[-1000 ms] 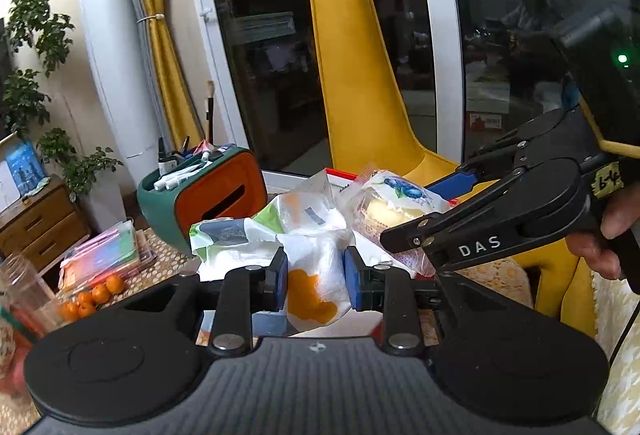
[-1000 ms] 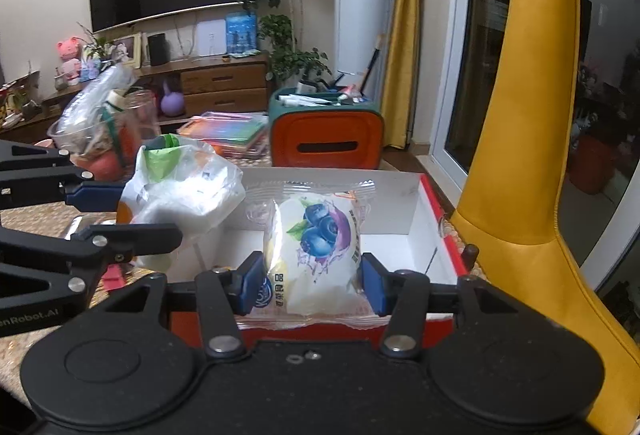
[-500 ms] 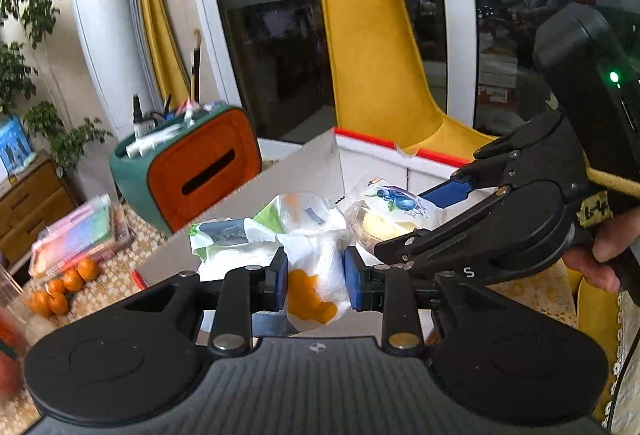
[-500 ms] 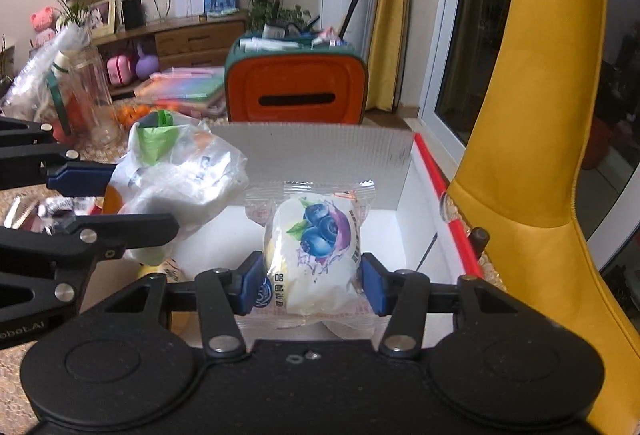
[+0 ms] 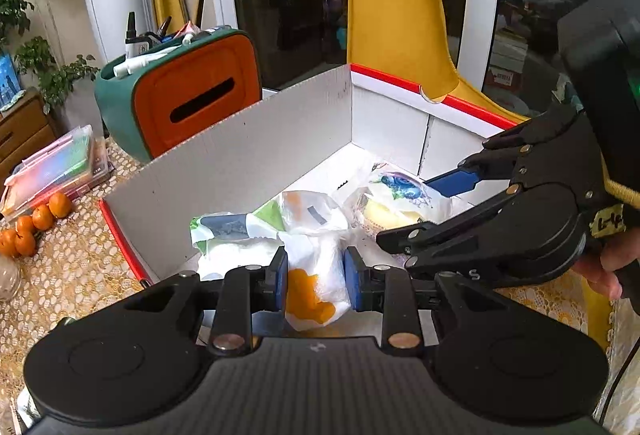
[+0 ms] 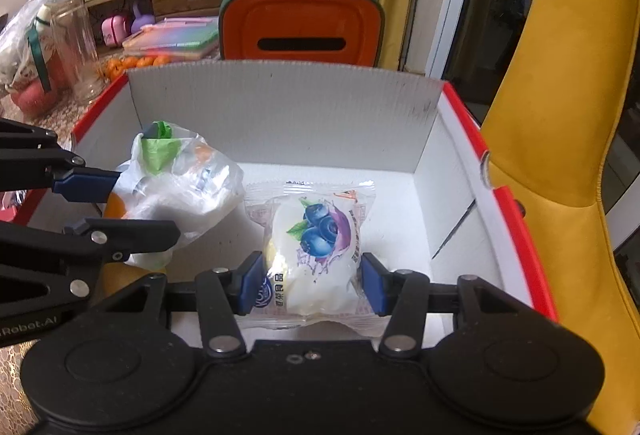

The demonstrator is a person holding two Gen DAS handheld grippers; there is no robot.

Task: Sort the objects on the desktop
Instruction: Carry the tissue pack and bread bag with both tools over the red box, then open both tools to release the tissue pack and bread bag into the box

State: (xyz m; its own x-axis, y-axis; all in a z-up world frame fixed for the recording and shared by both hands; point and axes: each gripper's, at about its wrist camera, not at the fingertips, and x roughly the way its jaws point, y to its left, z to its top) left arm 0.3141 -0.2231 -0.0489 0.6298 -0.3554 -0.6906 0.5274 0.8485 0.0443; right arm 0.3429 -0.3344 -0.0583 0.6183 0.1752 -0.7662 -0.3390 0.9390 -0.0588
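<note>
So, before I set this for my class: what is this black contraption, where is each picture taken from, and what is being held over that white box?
There is no robot here. A person holds a black hand-held gripper in each hand, and each has a camera looking along its two blue-padded fingers. One picture comes from the left hand-held gripper, the other from the right hand-held gripper. The left one is shut on a crumpled white plastic bag with orange and green print. The right one is shut on a clear-wrapped white bun with a blueberry picture. Both are inside a white cardboard box with a red rim, which stands on a lace tablecloth. Behind it sits an orange and green organiser.
</note>
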